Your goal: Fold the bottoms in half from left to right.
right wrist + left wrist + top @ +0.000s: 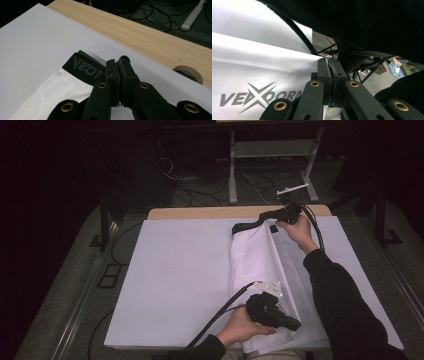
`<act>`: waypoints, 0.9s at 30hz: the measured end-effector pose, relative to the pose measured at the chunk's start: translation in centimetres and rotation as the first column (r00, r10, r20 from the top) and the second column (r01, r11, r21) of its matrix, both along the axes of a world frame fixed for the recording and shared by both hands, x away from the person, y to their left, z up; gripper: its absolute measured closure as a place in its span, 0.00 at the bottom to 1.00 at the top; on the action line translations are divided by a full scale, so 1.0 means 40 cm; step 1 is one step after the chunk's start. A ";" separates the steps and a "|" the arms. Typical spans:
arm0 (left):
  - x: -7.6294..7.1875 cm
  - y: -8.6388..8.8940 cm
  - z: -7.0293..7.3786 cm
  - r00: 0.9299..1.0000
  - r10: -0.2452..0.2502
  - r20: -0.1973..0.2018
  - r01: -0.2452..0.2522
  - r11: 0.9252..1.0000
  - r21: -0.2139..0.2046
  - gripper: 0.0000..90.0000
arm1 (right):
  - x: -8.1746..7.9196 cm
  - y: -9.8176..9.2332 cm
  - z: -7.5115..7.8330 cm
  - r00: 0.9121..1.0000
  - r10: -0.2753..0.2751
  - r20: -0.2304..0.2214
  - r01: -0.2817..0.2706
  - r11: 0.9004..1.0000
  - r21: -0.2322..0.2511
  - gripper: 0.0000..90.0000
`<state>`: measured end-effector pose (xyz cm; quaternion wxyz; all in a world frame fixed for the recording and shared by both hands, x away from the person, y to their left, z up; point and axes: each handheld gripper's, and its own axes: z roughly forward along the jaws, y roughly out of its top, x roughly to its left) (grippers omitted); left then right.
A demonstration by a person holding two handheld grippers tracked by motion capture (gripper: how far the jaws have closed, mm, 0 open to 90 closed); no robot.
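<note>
High view puts the white garment (260,270), a pair of sports shorts by the look of it, lengthwise on the right half of the white sheet (175,270) that covers the table, its black waistband (247,225) at the far end. One layer is raised into a ridge that runs between the two grippers.

The right gripper (272,215) sits at the far end of that ridge, jaws closed on the fabric just beside the waistband; in the right gripper view the waistband (83,66) lies immediately left of the closed jaws, lettering up. The left gripper (295,324) is at the near end, by the hem. In the left gripper view its jaws are pressed together with the white cloth (262,67) running into the seam between them, a grey printed logo (259,97) just left of the fingers.

The material looks thin, light and limp, probably a smooth synthetic. It should sag and slide unless both ends are pinched firmly. The elastic waistband is the thickest, surest hold; the hem edge is a thinner bite.

Beyond the right gripper's fingers lies the bare wooden table edge (150,37), with a roll of tape (187,71) on it.
</note>
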<state>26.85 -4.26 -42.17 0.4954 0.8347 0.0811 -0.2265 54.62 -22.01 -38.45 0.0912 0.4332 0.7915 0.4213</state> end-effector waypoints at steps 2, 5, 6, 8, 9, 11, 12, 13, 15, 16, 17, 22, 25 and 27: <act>0.004 -0.009 -0.007 1.000 -0.007 -0.012 0.007 1.000 0.006 0.97 | 0.000 -0.008 -0.003 1.000 0.000 -0.004 0.000 1.000 -0.009 0.96; 0.009 -0.024 -0.015 1.000 -0.004 -0.030 0.004 1.000 0.010 0.97 | 0.000 -0.016 -0.006 1.000 -0.005 -0.009 0.005 1.000 -0.027 0.96; 0.012 -0.032 -0.018 0.999 -0.003 -0.032 0.003 1.000 0.014 0.97 | 0.001 -0.017 -0.007 1.000 -0.005 -0.009 0.005 1.000 -0.030 0.96; 0.016 -0.044 -0.022 0.999 -0.004 -0.037 0.004 1.000 0.019 0.97 | 0.001 -0.021 -0.011 1.000 -0.007 -0.012 0.007 0.999 -0.039 0.96; 0.017 -0.051 -0.023 0.999 -0.003 -0.037 0.004 1.000 0.024 0.97 | 0.001 -0.023 -0.012 1.000 -0.007 -0.016 0.007 0.999 -0.041 0.96; 0.018 -0.062 -0.026 0.999 -0.005 -0.041 0.006 1.000 0.030 0.97 | 0.000 -0.025 -0.015 1.000 -0.007 -0.015 0.006 0.999 -0.044 0.96; 0.019 -0.069 -0.028 0.999 -0.007 -0.042 0.008 0.999 0.034 0.97 | 0.000 -0.026 -0.015 1.000 -0.006 -0.016 0.005 0.999 -0.042 0.96; 0.020 -0.075 -0.030 0.999 -0.008 -0.046 0.009 0.999 0.036 0.97 | -0.001 -0.026 -0.016 1.000 -0.007 -0.016 0.007 0.999 -0.041 0.96; 0.021 -0.086 -0.036 0.999 -0.010 -0.048 0.012 0.999 0.044 0.97 | -0.001 -0.029 -0.016 1.000 -0.004 -0.013 0.003 0.999 -0.038 0.96; 0.021 -0.091 -0.038 0.999 -0.010 -0.053 0.013 0.999 0.049 0.97 | -0.002 -0.030 -0.015 1.000 -0.004 -0.013 0.004 0.999 -0.037 0.96; 0.022 -0.097 -0.042 0.998 -0.009 -0.056 0.012 0.999 0.053 0.97 | -0.002 -0.031 -0.015 1.000 -0.003 -0.011 0.003 0.999 -0.035 0.96; 0.027 -0.115 -0.052 0.998 -0.016 -0.060 0.020 0.998 0.068 0.97 | -0.003 -0.038 -0.014 1.000 -0.004 -0.002 0.004 0.999 -0.036 0.96; 0.030 -0.122 -0.061 0.998 -0.023 -0.053 0.026 0.997 0.068 0.97 | -0.003 -0.042 -0.018 1.000 -0.004 -0.004 0.004 0.999 -0.039 0.96; 0.033 -0.128 -0.067 0.998 -0.022 -0.059 0.027 0.997 0.077 0.97 | -0.004 -0.045 -0.021 1.000 -0.008 -0.008 0.008 0.999 -0.043 0.96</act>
